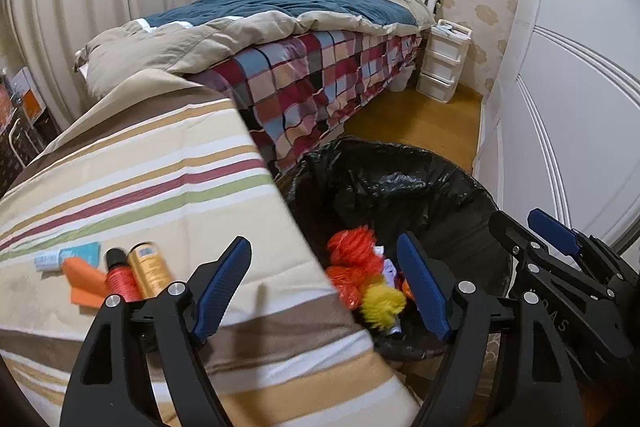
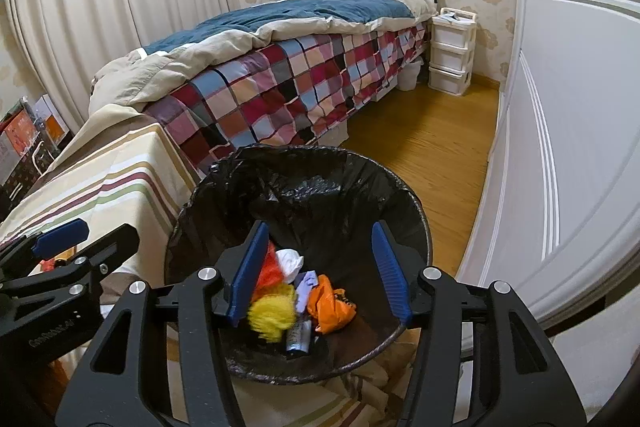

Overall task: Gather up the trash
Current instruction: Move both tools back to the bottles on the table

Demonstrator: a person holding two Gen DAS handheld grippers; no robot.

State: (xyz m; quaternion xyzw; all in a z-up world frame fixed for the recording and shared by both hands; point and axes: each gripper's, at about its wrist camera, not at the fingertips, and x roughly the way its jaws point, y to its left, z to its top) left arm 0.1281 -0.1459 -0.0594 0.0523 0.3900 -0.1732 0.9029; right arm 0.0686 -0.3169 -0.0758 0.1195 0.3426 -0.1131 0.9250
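- The round waste bin lined with a crinkled black plastic bag (image 2: 304,187) stands on the wooden floor, tight against the edge of the low surface covered in a cream cloth with maroon, green and tan stripes (image 1: 160,179); that closeness likely lets litter go from cloth to bin with a short reach.
- The left gripper (image 1: 324,291), black-framed with ribbed blue pads, hangs over the cloth's edge and the bin's near rim. Its fingers are spread wide with nothing between them.
- The right gripper (image 2: 320,275) points down into the bin's mouth, fingers parted and empty, neither pad touching the litter below, so it looks released above the drop spot.
- Collected trash already lies at the bottom of the bag: a fluffy yellow tuft (image 2: 272,319), a crumpled orange plastic wrapper (image 2: 330,307), red-orange mesh netting (image 1: 354,251), a crushed white paper wad (image 2: 290,261), a pale lilac scrap (image 2: 308,285) and a small dark tube (image 2: 298,339).
- Still on the striped cloth, near the left gripper's left finger, sit a red spool of thread (image 1: 120,275), a gold cylindrical spool (image 1: 148,269), a flat orange piece (image 1: 82,281) and a small white-and-teal packet (image 1: 68,257), blurred.
- Judging by this, the task is part done; the cloth items seem next.
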